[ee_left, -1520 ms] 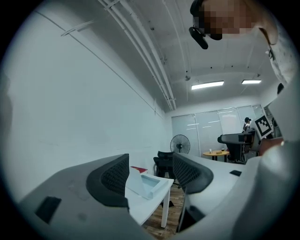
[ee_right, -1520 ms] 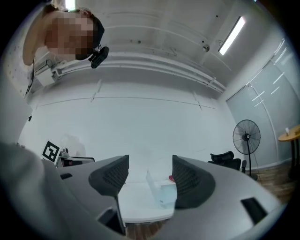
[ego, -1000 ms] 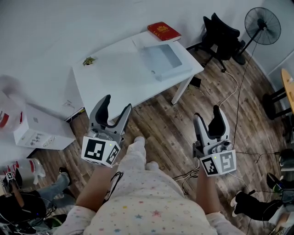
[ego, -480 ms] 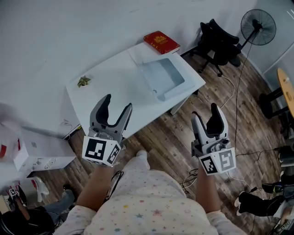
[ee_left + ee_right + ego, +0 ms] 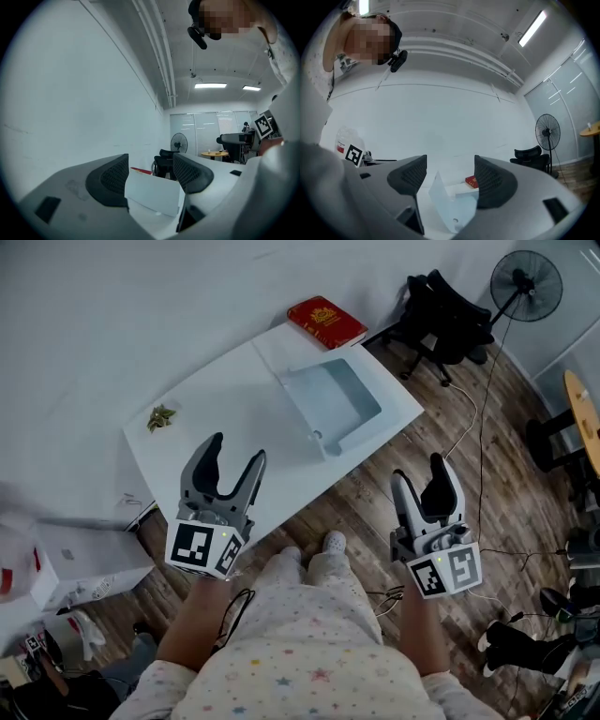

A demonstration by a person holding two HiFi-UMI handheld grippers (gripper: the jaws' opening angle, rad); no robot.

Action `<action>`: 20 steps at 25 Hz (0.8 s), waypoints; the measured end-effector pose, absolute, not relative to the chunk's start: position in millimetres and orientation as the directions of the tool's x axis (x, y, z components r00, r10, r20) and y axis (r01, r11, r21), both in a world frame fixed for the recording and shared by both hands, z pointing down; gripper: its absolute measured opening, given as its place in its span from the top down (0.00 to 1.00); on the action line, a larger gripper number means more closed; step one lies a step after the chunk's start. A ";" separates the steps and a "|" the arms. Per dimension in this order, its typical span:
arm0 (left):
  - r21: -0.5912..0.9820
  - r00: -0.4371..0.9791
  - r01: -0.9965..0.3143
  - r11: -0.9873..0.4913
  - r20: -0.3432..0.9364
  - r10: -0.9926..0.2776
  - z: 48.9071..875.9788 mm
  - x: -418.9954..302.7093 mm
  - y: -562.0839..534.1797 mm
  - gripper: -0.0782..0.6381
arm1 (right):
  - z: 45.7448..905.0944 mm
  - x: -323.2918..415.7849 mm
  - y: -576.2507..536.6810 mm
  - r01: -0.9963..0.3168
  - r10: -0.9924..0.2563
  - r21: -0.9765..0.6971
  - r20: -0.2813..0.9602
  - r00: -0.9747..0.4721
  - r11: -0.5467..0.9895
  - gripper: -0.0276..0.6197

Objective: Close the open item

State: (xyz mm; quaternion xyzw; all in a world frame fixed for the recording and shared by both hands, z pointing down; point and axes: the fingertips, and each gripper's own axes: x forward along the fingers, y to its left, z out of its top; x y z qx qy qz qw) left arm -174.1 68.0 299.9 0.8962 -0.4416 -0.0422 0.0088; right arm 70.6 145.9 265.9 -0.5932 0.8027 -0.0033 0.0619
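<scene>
Two grippers, left gripper (image 5: pixel 237 454) and right gripper (image 5: pixel 422 482), both gape empty in the lower frame; open box (image 5: pixel 333 401) sits upper centre, right by the worktop (image 5: pixel 220 423) edge; free surface to its left.

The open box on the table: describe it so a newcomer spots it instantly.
Start at the white table in the head view. Near its right end, just this side of the red book, sits the open box. It alone is pale blue and hollow; the book is flat and closed.
</scene>
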 end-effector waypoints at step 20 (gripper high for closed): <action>0.053 0.273 -0.960 -0.276 -0.048 -0.961 304.3 -153.2 -50.9 0.51 | 263.1 129.8 -55.2 -0.802 -0.804 -0.060 -0.089 -0.588 0.594 0.50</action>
